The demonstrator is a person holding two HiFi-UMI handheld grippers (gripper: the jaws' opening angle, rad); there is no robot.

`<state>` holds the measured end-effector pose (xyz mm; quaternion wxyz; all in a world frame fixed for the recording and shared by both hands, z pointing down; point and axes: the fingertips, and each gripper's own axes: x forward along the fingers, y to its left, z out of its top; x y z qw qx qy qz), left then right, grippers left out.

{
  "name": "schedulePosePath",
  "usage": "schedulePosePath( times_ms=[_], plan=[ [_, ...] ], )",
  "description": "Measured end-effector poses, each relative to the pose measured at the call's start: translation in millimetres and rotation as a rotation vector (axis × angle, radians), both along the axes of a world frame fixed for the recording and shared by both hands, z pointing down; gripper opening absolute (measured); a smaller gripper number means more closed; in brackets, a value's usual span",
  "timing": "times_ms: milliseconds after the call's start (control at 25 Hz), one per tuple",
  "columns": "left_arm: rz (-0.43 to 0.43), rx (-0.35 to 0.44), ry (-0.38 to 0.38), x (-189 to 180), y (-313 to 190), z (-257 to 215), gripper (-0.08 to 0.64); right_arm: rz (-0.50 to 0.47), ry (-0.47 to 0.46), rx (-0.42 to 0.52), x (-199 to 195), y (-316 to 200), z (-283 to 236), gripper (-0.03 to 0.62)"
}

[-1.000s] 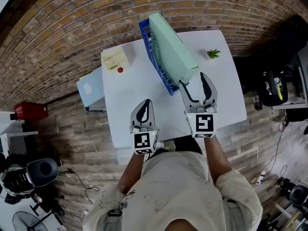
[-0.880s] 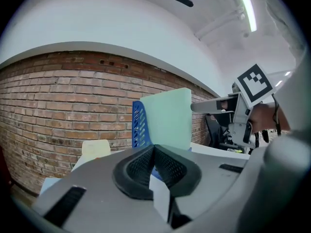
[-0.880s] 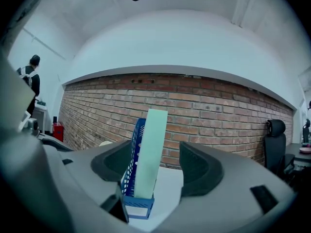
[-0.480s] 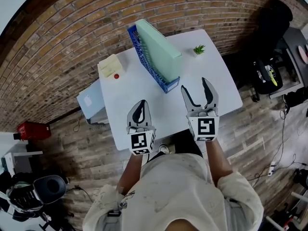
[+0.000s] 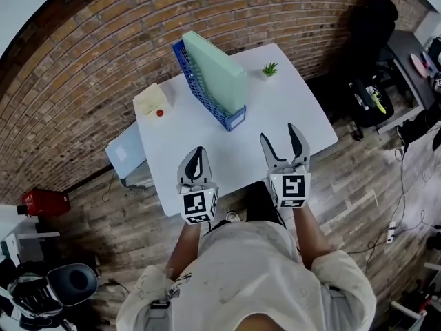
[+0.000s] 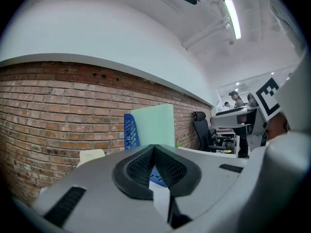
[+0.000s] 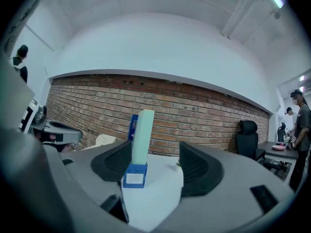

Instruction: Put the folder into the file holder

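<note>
Green folder (image 5: 215, 71) stands upright in the blue file holder (image 5: 234, 119), far left on the white table (image 5: 289, 116) in the head view, so the job looks done. Left gripper (image 5: 198, 154) and right gripper (image 5: 278, 135) hang over the near edge, well clear, probably since nothing needs holding.

Left gripper view: jaws pressed together, nothing between them.

Right gripper view: jaws wide apart, empty, facing the holder.

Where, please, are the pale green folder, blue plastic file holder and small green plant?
pale green folder (image 5: 218, 72): head view, broad side.
blue plastic file holder (image 5: 236, 119): head view, near end panel.
small green plant (image 5: 269, 68): head view, leaves.
</note>
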<state>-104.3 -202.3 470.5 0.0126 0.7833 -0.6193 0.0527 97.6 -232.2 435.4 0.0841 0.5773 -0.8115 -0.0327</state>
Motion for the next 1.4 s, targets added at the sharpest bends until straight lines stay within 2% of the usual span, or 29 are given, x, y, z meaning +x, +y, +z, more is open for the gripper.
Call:
schedulePosePath(
  times_ms=[480, 1040, 1160, 1400],
  plan=[
    [0.053, -0.034, -0.026, 17, 13, 18, 0.014, 0.049, -0.010, -0.042, 17, 22, 25, 0.322],
    [0.051, -0.039, -0.024, 22, 7, 16, 0.014, 0.056, -0.012, -0.053, 22, 15, 27, 0.316],
    [0.046, -0.041, -0.020, 21, 6, 16, 0.014, 0.058, -0.016, -0.046, 21, 14, 25, 0.291],
    [0.048, -0.046, -0.020, 25, 4, 19, 0.014, 0.046, -0.025, -0.039, 20, 13, 21, 0.184]
  ],
)
